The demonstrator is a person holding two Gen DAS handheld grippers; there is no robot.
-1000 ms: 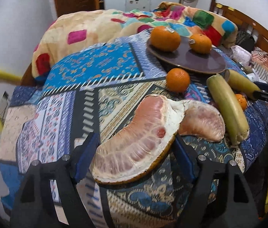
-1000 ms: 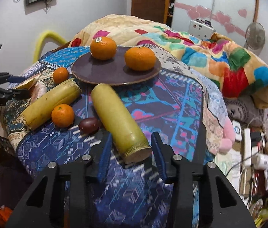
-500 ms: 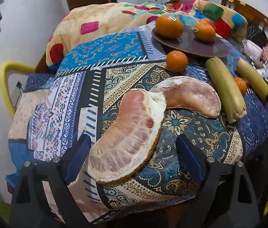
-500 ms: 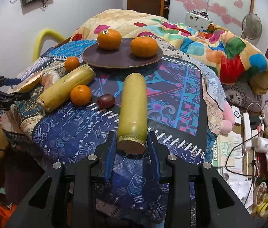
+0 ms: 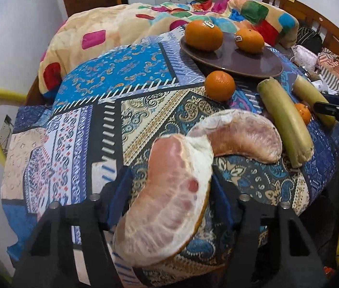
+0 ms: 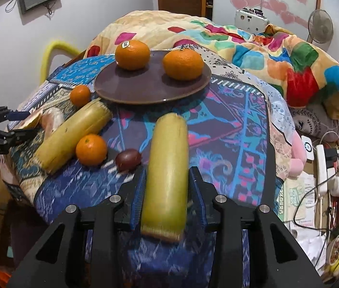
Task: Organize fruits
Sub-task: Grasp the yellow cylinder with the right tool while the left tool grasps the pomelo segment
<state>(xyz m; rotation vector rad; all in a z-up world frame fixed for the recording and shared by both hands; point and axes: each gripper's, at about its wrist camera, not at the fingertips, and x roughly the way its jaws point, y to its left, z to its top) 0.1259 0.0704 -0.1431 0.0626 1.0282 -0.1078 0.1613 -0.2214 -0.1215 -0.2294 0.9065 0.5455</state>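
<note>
Spread over the table, a patterned patchwork cloth [image 5: 102, 124] in blues, creams and paisley — soft, printed, slightly rumpled. Behind it, a plush blanket [image 6: 277, 55] with bright colour blocks. On the cloth's far side, a flat round dark-brown plate [image 6: 152, 84], glossy, carrying two dimpled orange mandarins [image 6: 132, 54], one with a sticker. Nearer, two long smooth yellow-green cylindrical stalks cut at the ends: one [image 6: 167, 175] pinched near its fibrous cut end by the black right gripper [image 6: 167, 195], blue pads against both its sides; the other [image 6: 73, 134] lying beside a small mandarin [image 6: 91, 149] and a dark-red oval fruit [image 6: 128, 159]. Black left gripper [image 5: 169, 196], jaws just closing — a pink, pulpy crescent pomelo wedge [image 5: 167, 206] with white pith between them, lifted near the cloth's front edge. A second wedge [image 5: 239, 139] lies just behind.
</note>
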